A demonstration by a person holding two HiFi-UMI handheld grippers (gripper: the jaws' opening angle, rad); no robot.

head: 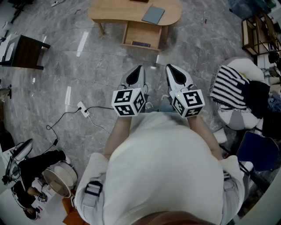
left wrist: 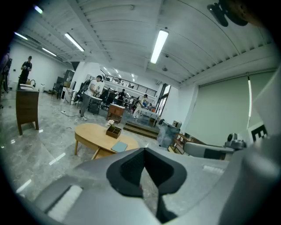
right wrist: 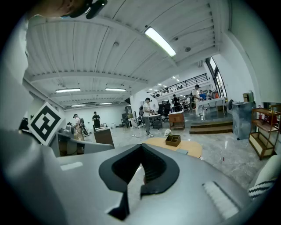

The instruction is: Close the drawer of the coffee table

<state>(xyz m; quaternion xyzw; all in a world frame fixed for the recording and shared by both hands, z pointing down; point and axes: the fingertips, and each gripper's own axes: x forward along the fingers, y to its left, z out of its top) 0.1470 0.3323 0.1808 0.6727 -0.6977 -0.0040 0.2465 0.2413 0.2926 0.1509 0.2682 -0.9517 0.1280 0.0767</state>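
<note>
The light wooden coffee table (head: 127, 11) stands at the far end of the floor in the head view, with a grey-blue book (head: 153, 14) on top. Its drawer (head: 141, 35) is pulled out toward me, and a dark flat item (head: 141, 44) lies in it. My left gripper (head: 139, 67) and right gripper (head: 169, 67) are held side by side in front of my chest, well short of the table. Both are shut with nothing between the jaws. The left gripper view shows the table (left wrist: 94, 134) beyond the closed jaws (left wrist: 145, 150). The right gripper view shows it (right wrist: 193, 148) past the closed jaws (right wrist: 141, 145).
A dark wooden side table (head: 26, 52) stands at the left. A power strip with its cable (head: 83, 109) lies on the marble floor. A striped cloth (head: 228, 88) lies on a white seat at the right, with a wooden shelf (head: 259, 33) behind. People stand far off.
</note>
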